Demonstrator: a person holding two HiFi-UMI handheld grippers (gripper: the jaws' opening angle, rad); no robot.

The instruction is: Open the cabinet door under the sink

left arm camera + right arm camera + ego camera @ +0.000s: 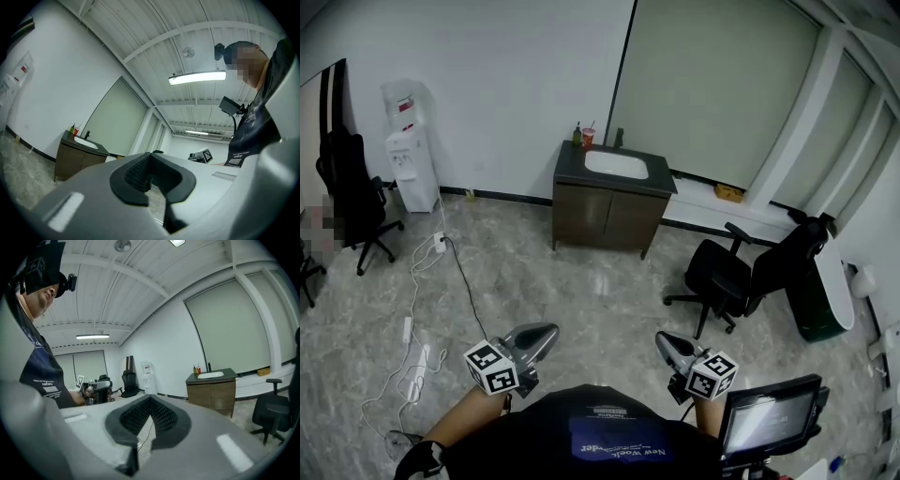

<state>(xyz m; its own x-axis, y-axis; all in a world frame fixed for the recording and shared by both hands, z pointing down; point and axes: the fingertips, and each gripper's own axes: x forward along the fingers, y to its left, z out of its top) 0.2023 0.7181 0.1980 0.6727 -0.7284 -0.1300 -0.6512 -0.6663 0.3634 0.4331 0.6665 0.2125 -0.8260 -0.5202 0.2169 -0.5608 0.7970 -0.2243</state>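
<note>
Cabinet door (583, 215) under the sink (616, 165) stands well away from us, against the far wall. At this range it seems to lie flush with the front of the dark wooden cabinet (643, 227), though we cannot make out the seam sharply. A green bottle (577, 135) and a red cup (588, 137) stand on the counter's back left corner, beside the basin. We hold both tools low and close to our body, over the marbled floor (534, 281), far from the cabinet. Our left gripper (549, 335) has its dark pads pressed tip to tip with nothing between them, and our right gripper (663, 343) is clenched the same way, also empty. A water dispenser (412, 169) stands at the wall to the left. A white cable (414, 281) trails across the floor, and a black office chair (739, 272) sits right of the cabinet.
</note>
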